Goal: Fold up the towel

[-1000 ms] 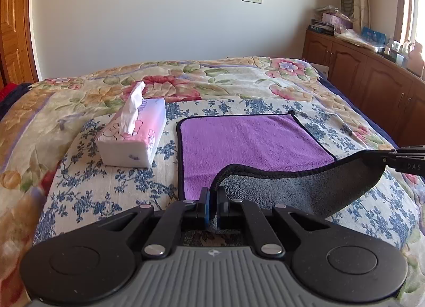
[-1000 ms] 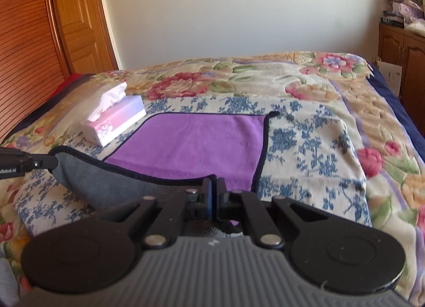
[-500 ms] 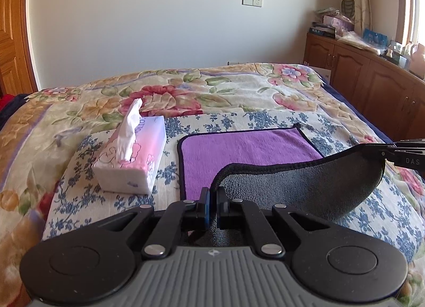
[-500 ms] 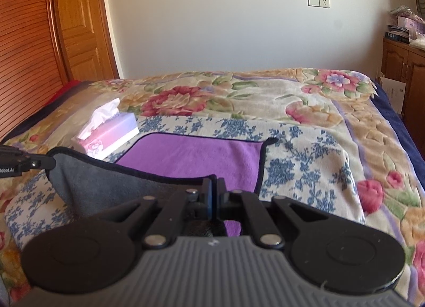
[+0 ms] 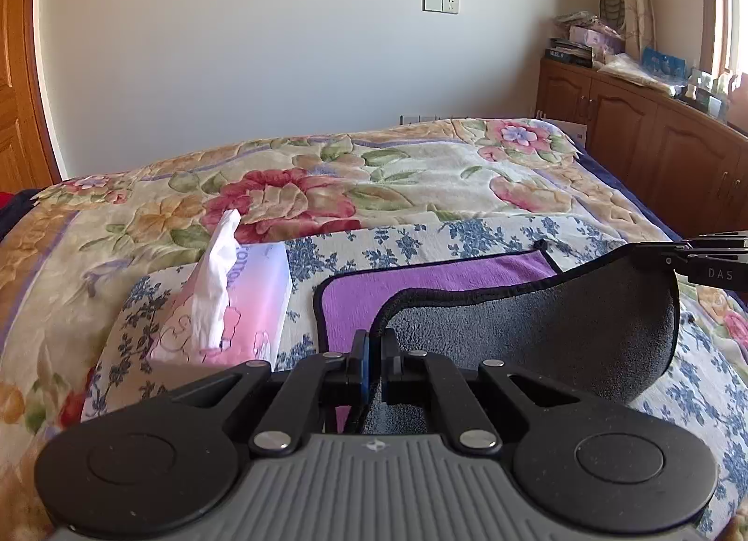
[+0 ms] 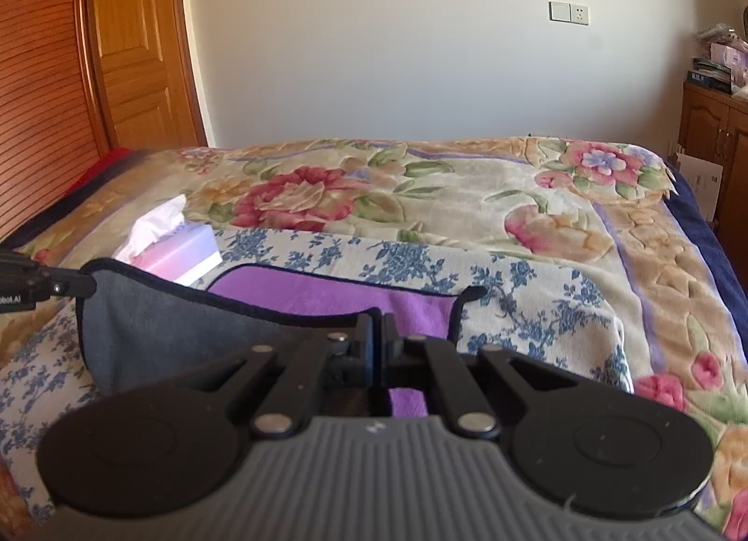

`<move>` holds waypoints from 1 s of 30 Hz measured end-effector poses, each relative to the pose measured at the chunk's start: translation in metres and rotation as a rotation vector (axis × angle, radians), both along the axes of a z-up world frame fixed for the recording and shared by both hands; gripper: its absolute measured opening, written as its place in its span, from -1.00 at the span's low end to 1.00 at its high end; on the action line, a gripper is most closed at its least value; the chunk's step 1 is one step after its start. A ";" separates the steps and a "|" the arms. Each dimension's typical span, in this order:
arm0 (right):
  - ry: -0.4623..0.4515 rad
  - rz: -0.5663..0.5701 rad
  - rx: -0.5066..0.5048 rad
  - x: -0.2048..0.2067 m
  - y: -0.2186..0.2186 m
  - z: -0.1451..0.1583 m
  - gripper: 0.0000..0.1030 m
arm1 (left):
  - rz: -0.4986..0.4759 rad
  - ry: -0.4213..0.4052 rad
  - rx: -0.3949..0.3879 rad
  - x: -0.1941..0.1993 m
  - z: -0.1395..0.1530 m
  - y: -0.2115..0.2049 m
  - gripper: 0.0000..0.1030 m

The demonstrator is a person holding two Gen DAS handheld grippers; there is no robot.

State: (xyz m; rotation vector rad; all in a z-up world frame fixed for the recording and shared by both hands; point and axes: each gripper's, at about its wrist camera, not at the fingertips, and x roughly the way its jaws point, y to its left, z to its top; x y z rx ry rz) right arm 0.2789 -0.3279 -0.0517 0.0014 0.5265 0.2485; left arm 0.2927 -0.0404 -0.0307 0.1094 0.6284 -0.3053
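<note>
The towel (image 5: 435, 279) is purple on top and grey underneath with a dark hem; it lies on the blue-flowered cloth on the bed. Its near edge is lifted, showing the grey underside (image 5: 537, 335). My left gripper (image 5: 374, 340) is shut on the near left corner. My right gripper (image 6: 377, 326) is shut on the near right corner; it also shows at the right edge of the left wrist view (image 5: 678, 256). The towel's purple side (image 6: 327, 293) and grey underside (image 6: 154, 321) show in the right wrist view, with the left gripper (image 6: 70, 286) at the left edge.
A pink tissue box (image 5: 233, 307) stands just left of the towel, also in the right wrist view (image 6: 177, 251). The floral bedspread (image 5: 374, 185) stretches beyond. Wooden cabinets (image 5: 654, 139) line the right wall. A wooden door (image 6: 135, 50) stands at the far left.
Both grippers have risen and moved forward with the towel's near edge. More grey underside shows and less purple is visible. The tissue box looks closer.
</note>
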 end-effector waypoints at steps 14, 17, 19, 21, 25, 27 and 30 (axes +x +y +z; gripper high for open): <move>-0.023 0.005 -0.029 0.033 0.000 -0.002 -0.93 | 0.012 -0.008 -0.002 0.043 -0.002 -0.001 -0.90; -0.025 0.001 -0.033 0.040 -0.001 -0.004 -0.93 | 0.006 -0.010 0.015 0.053 -0.006 -0.005 -0.90; -0.027 -0.004 -0.030 0.045 -0.003 -0.006 -0.93 | 0.005 -0.010 0.024 0.060 -0.008 -0.007 -0.90; -0.028 -0.007 -0.028 0.050 -0.004 -0.008 -0.93 | 0.007 -0.008 0.020 0.066 -0.009 -0.008 -0.90; -0.031 -0.013 -0.035 0.059 -0.004 -0.011 -0.93 | 0.007 -0.007 0.021 0.077 -0.010 -0.012 -0.90; -0.034 -0.016 -0.035 0.063 -0.004 -0.012 -0.93 | 0.005 -0.008 0.027 0.082 -0.010 -0.015 -0.90; -0.038 -0.021 -0.035 0.070 -0.005 -0.012 -0.93 | 0.003 -0.010 0.035 0.089 -0.011 -0.019 -0.90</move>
